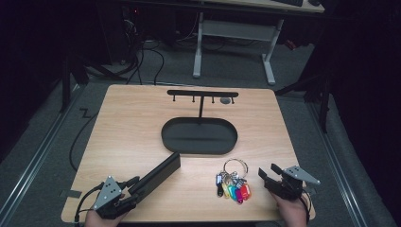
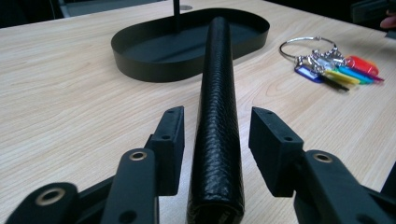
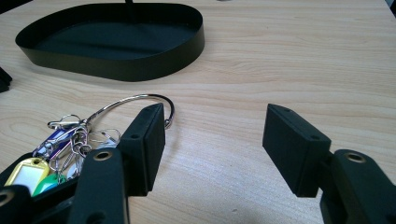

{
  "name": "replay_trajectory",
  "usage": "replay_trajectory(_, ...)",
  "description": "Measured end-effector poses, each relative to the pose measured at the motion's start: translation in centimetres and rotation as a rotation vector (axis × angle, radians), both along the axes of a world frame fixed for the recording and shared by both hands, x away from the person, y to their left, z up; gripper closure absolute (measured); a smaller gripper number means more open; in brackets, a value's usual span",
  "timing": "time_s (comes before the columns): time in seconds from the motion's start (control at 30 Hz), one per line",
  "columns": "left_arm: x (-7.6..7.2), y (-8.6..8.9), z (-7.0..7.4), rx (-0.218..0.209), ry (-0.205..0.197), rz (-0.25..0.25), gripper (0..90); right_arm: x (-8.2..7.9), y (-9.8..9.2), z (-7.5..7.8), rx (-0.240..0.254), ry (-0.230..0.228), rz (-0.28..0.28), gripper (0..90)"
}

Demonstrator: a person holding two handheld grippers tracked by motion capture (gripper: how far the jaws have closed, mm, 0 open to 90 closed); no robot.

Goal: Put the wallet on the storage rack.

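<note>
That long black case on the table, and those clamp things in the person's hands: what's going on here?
A person sits at a wooden table with a handheld gripper in each hand. The left gripper has the black leather-look case lying between its jaws, which stand apart from it on both sides, so it is not gripped. The right gripper is open over bare wood beside a ring of coloured key tags. Farther back stands a black oval tray with a hook rack.
</note>
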State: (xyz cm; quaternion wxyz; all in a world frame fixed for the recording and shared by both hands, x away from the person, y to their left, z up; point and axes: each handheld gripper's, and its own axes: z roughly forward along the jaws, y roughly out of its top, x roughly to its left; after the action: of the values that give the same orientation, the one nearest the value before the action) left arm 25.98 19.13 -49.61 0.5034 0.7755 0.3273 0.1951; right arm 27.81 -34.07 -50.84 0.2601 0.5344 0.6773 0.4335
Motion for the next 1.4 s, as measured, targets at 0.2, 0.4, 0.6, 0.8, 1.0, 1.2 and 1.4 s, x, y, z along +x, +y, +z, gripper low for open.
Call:
replay_trajectory(0.2,0.0,-0.2,-0.1,0.031,-0.009,0.010,52.4,0.0,0.0,0.0,-0.002,0.000,0.004,39.7)
replay_trajectory(0.4,0.0,-0.4,0.0,0.076,-0.008,0.028,50.9,0.0,0.1,0.0,-0.001,0.003,0.005,39.7)
replay_trajectory(0.6,-0.1,-0.7,0.3,0.124,0.004,0.039,53.3,0.1,0.0,-0.1,-0.004,0.005,0.007,39.7)
replay_trajectory(0.8,0.1,-1.3,1.0,0.193,0.042,0.035,56.7,0.1,0.1,-0.1,0.002,0.011,0.007,39.6)
replay_trajectory(1.0,1.0,-2.3,2.0,0.301,0.095,0.022,58.7,0.5,0.6,0.7,-0.034,-0.004,0.049,38.7)
replay_trajectory(1.2,1.4,-3.6,3.7,0.456,0.081,-0.009,57.3,0.6,1.4,0.7,-0.055,-0.011,0.108,38.8)
replay_trajectory(1.4,2.4,-4.5,5.5,0.546,0.161,-0.034,53.9,0.8,1.1,0.7,-0.023,-0.017,0.139,38.9)
